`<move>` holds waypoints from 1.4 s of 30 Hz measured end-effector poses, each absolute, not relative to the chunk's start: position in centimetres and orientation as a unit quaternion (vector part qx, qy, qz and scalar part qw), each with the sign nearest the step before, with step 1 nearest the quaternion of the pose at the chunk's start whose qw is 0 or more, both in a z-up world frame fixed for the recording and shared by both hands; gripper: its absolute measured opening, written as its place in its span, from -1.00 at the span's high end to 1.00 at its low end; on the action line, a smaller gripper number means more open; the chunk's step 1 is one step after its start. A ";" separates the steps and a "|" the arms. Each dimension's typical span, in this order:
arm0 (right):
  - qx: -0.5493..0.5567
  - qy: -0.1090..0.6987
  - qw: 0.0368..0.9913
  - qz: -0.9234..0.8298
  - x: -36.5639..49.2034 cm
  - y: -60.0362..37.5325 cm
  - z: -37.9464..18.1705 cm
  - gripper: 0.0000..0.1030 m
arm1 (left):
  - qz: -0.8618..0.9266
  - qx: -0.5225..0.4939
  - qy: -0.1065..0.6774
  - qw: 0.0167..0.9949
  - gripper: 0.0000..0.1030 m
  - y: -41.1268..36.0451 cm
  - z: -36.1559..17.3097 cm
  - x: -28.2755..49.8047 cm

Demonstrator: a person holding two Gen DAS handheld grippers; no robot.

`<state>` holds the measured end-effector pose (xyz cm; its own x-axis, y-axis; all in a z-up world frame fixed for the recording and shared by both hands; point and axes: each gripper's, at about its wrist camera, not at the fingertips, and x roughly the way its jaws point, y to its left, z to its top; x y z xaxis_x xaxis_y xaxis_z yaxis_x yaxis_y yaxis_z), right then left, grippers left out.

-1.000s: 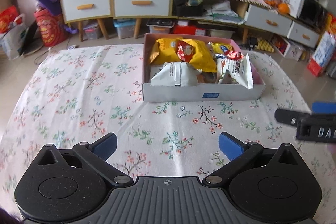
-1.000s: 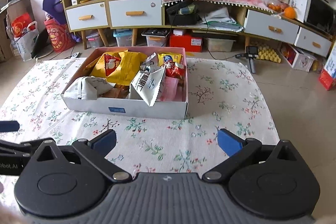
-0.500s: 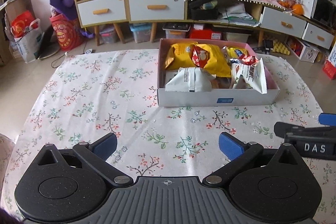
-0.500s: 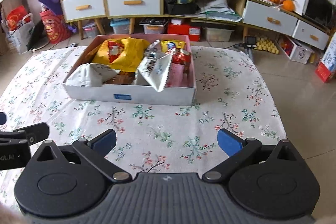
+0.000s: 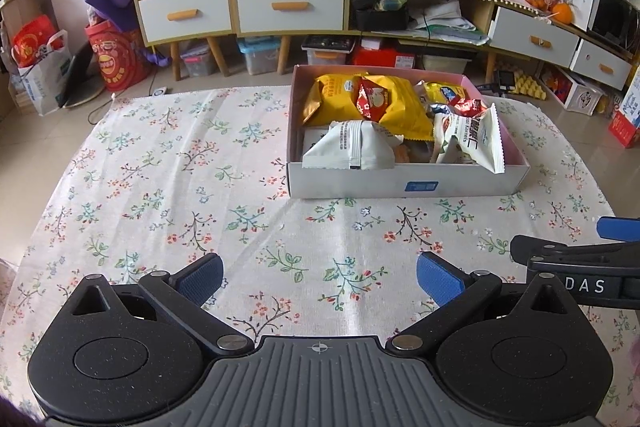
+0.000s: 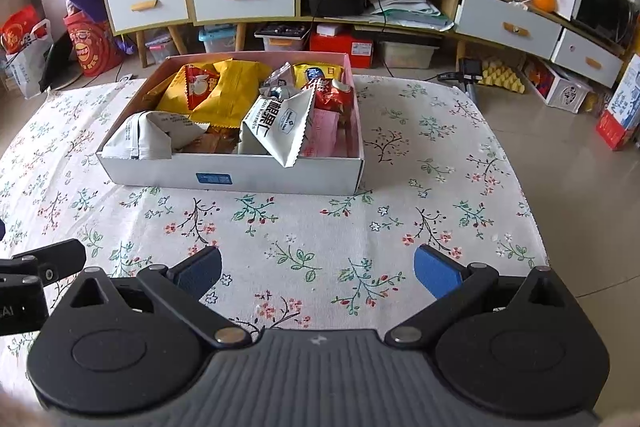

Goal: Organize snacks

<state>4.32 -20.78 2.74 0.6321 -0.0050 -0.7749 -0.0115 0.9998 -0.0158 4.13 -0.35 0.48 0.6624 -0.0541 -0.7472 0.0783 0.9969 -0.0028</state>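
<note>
Snacks (image 5: pixel 384 115) heaped inside the box (image 5: pixel 400 183) on the worktop (image 5: pixel 180 167), apparently gathered; left tongs (image 5: pixel 319 273) and right tongs (image 6: pixel 318 269) both spread apart, empty, well short of it

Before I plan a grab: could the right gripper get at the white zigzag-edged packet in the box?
Probably yes. The right gripper is open and empty, bare tablecloth lies ahead, and the white packet pokes over the box front wall.

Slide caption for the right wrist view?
Open right tool hovers over the floral tablecloth, facing a white box full of snack packets.
</note>
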 end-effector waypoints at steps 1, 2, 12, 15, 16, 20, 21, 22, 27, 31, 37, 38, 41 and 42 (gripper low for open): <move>-0.011 0.429 0.903 0.001 4.3 -20.8 2.8 -0.99 | -0.036 0.014 0.410 0.911 -1.00 -0.3 0.4 4.1; -0.012 0.429 0.903 0.000 4.3 -20.8 2.8 -0.99 | -0.036 0.012 0.410 0.911 -1.00 -0.3 0.4 4.1; -0.008 0.432 0.902 -0.004 4.6 -21.2 2.7 -0.99 | -0.042 0.007 0.410 0.911 -1.00 -0.3 0.5 4.1; -0.008 0.433 0.901 -0.004 4.6 -21.2 2.6 -0.99 | -0.043 0.007 0.410 0.911 -1.00 -0.3 0.5 4.1; -0.008 0.433 0.901 -0.003 4.6 -21.1 2.6 -0.99 | -0.044 0.007 0.410 0.911 -1.00 -0.3 0.4 4.1; -0.011 0.434 0.901 -0.002 4.7 -21.0 2.6 -0.99 | -0.045 0.006 0.411 0.911 -1.00 -0.3 0.4 4.1; -0.011 0.434 0.901 -0.002 4.7 -21.0 2.6 -0.99 | -0.045 0.006 0.411 0.910 -1.00 -0.3 0.4 4.1; -0.011 0.434 0.901 -0.002 4.7 -21.0 2.6 -0.99 | -0.045 0.006 0.411 0.910 -1.00 -0.3 0.4 4.1; -0.011 0.434 0.901 -0.002 4.6 -21.0 2.5 -0.99 | -0.047 0.006 0.413 0.909 -1.00 -0.4 0.3 4.1; -0.008 0.434 0.901 -0.002 4.6 -21.0 2.6 -0.99 | -0.048 0.006 0.414 0.909 -1.00 -0.4 0.3 4.1; -0.010 0.434 0.901 0.000 4.6 -21.1 2.6 -0.99 | -0.048 0.006 0.414 0.909 -1.00 -0.4 0.2 4.1; -0.010 0.434 0.901 0.000 4.6 -21.1 2.6 -0.99 | -0.048 0.006 0.414 0.909 -1.00 -0.4 0.3 4.1; -0.009 0.434 0.901 0.000 4.6 -21.1 2.6 -0.99 | -0.048 0.006 0.414 0.909 -1.00 -0.4 0.3 4.1; -0.009 0.434 0.901 0.000 4.6 -21.1 2.6 -0.99 | -0.048 0.006 0.414 0.909 -1.00 -0.4 0.3 4.1</move>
